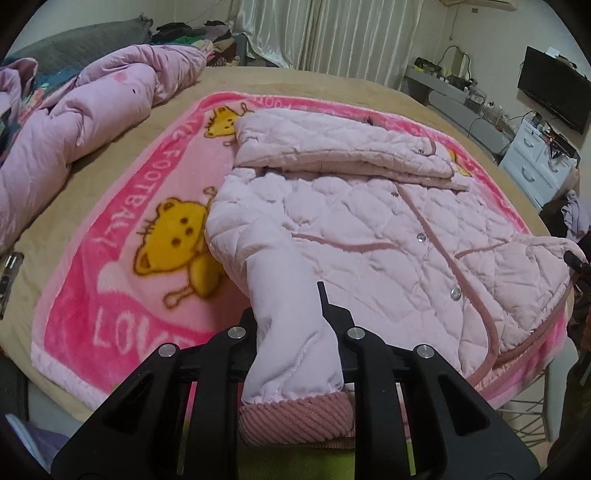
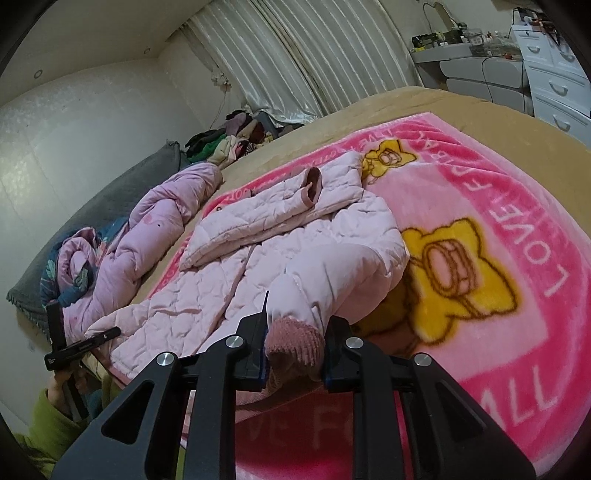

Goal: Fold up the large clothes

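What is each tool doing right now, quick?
Left tool: closed on one jacket sleeve.
Right tool: closed on the other sleeve cuff.

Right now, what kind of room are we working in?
Most likely a home bedroom: a wide bed with a tan cover, a rumpled lilac quilt beside the pink cartoon fleece blanket, pale pleated curtains and a white drawer chest.

Your left hand-held gripper (image 1: 295,325) points steeply down, and its jaws are closed tight on a sleeve (image 1: 291,332). Your right hand-held gripper (image 2: 295,339) points down less steeply, jaws clamped on a cuff (image 2: 293,341). A green sleeve (image 2: 48,424) covers your left arm.
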Tool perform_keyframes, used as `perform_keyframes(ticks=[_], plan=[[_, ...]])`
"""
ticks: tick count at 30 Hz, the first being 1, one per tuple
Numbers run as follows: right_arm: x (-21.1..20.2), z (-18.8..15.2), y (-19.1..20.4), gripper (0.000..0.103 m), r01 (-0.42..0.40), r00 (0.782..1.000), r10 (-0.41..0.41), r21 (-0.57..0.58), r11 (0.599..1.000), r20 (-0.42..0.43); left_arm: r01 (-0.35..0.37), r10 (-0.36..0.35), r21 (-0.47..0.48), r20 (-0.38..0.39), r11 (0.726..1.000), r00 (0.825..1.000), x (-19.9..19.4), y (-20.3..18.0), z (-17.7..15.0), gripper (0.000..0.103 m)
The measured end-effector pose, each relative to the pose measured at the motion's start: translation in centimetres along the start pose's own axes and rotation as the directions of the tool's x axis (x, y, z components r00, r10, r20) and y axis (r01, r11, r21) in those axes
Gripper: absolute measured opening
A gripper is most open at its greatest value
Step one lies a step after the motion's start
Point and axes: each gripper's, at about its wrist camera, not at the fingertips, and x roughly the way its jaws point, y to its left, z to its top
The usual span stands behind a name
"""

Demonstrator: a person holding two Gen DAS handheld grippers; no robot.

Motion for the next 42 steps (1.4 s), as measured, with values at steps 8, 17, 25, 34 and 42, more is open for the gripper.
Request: perform_keyframes(ticks=[8, 17, 25, 34, 42], plan=[[-0.1, 0.2, -0.4, 0.018, 0.003, 1.000, -0.003, 0.029, 1.000, 0.000, -0.003, 0.003, -0.004, -0.024, 1.000, 1.000, 0.1, 0.2, -0.3, 0.012], [-0.1, 0.3, -0.7, 0.017, 0.008, 1.000, -0.008, 0.035, 0.999, 0.000, 0.030, -0.039, -0.044, -0.195, 0.999, 0.980, 2.0, 1.9, -5.0, 0.038], [-0.2, 0.4, -0.9, 0.017, 0.005, 1.000, -0.005, 0.033, 0.999, 0.006, 0.047, -0.058, -0.056, -0.215, 0.997, 0.975, 2.4, 2.2, -6.4, 0.014], [-0.1, 1.7, 0.0, 0.017, 0.002, 1.000, -0.002, 0.023, 1.000, 0.024, 0.077, -0.079, -0.059, -0.038, 0.995, 0.996, -1.2, 1.7, -0.6, 0.009], [-0.2, 3.5, 1.1, 0.017, -0.013, 1.000, 0.013, 0.001, 1.000, 0.028, 0.083, -0.081, -0.059, 0.041, 0.995, 0.996, -2.4, 1.1, 3.0, 0.009]])
